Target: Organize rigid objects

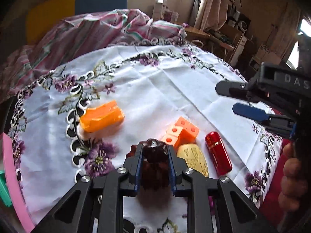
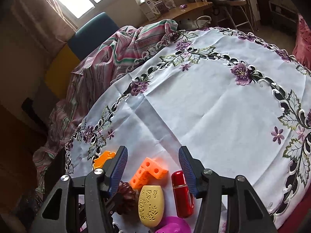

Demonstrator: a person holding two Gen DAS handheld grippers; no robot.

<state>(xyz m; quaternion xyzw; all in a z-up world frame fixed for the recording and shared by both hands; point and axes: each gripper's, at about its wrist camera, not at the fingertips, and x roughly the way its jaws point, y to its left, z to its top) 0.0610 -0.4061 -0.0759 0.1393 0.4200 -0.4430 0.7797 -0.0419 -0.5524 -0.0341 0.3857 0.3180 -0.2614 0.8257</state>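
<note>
My left gripper [image 1: 154,147] is shut on a glossy dark brown lobed piece [image 1: 154,155], low over the white embroidered tablecloth [image 1: 155,89]. Right beside it lie an orange cluster of cubes [image 1: 182,131], a yellow carved oval [image 1: 194,159] and a red cylinder [image 1: 218,153]. An orange block [image 1: 102,116] lies further left. My right gripper [image 2: 152,151] stands open above the cubes [image 2: 148,171], the oval [image 2: 150,205] and the cylinder [image 2: 181,192], touching none. The brown piece [image 2: 125,198] shows at its lower left. From the left wrist view the right gripper [image 1: 226,98] holds nothing.
A pink rim [image 1: 11,174] and something green [image 1: 3,190] sit at the table's left edge. A magenta object [image 2: 173,225] lies at the near edge. Striped bedding [image 1: 97,31] is heaped behind the table. A hand [image 1: 291,174] holds the right gripper.
</note>
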